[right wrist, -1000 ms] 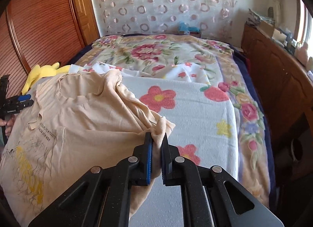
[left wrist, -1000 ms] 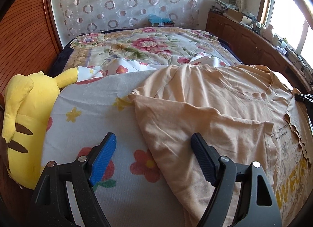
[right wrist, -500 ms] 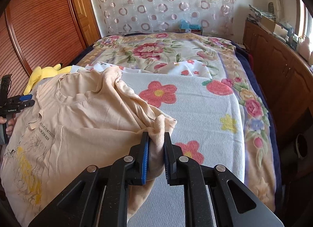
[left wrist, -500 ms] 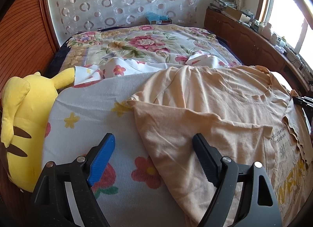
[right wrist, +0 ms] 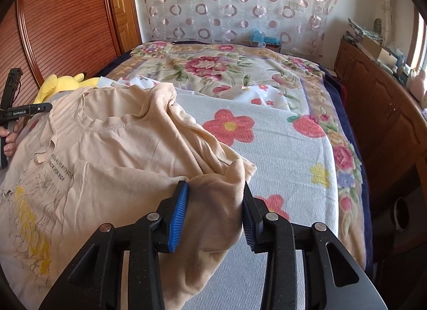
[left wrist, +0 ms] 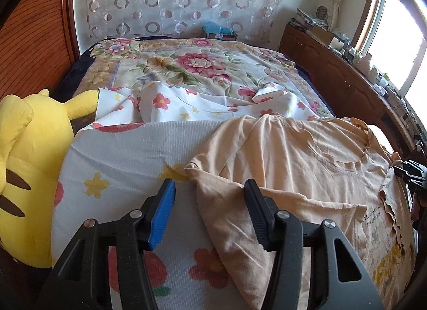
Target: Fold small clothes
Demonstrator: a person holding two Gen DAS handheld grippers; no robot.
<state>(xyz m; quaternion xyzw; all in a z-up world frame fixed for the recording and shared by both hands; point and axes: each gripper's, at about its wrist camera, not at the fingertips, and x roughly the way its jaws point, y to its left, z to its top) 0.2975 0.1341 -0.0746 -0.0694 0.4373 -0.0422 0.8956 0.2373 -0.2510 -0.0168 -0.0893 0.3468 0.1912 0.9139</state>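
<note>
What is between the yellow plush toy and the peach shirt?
In the left wrist view, only the flowered white blanket lies between the yellow plush toy and the peach shirt.

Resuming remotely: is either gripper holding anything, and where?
Nothing. Both grippers, left and right, are open, fingers straddling sleeve fabric of the peach T-shirt.

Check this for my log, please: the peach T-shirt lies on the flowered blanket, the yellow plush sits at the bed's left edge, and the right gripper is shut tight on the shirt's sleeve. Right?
Not quite. The right wrist view shows the right gripper open, its jaws spread with the sleeve lying loose between them. The rest holds: the peach T-shirt lies on the flowered blanket, and the yellow plush sits at the bed's left edge.
</note>
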